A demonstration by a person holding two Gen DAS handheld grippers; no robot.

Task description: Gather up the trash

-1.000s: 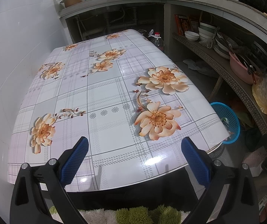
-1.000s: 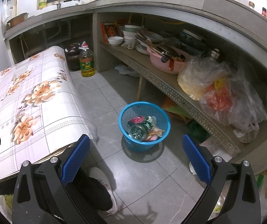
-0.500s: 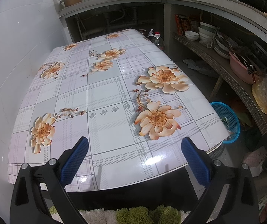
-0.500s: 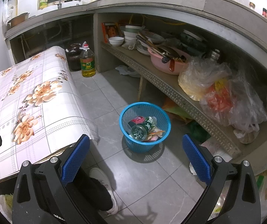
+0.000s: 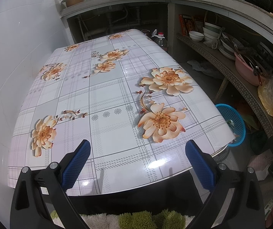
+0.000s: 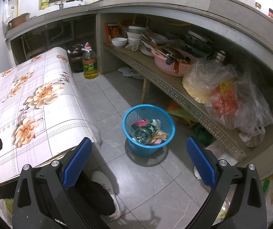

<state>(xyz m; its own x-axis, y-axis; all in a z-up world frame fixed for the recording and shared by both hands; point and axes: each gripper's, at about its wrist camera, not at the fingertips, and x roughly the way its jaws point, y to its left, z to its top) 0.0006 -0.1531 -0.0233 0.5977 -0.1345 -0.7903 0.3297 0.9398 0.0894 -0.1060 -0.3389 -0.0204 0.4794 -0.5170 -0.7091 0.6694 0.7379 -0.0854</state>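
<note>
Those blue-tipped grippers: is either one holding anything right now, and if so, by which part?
Nothing is held. The left gripper hangs open over the flowered table, and the right gripper hangs open above the blue basket of trash.

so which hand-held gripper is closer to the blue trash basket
Right. The right hand-held gripper hangs open over the floor, facing the blue trash basket. The left hand-held gripper is open over the table, basket off to its right.

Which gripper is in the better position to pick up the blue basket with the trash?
Right, probably. The right gripper is open and faces the blue basket on the floor. The left gripper faces the table.
</note>
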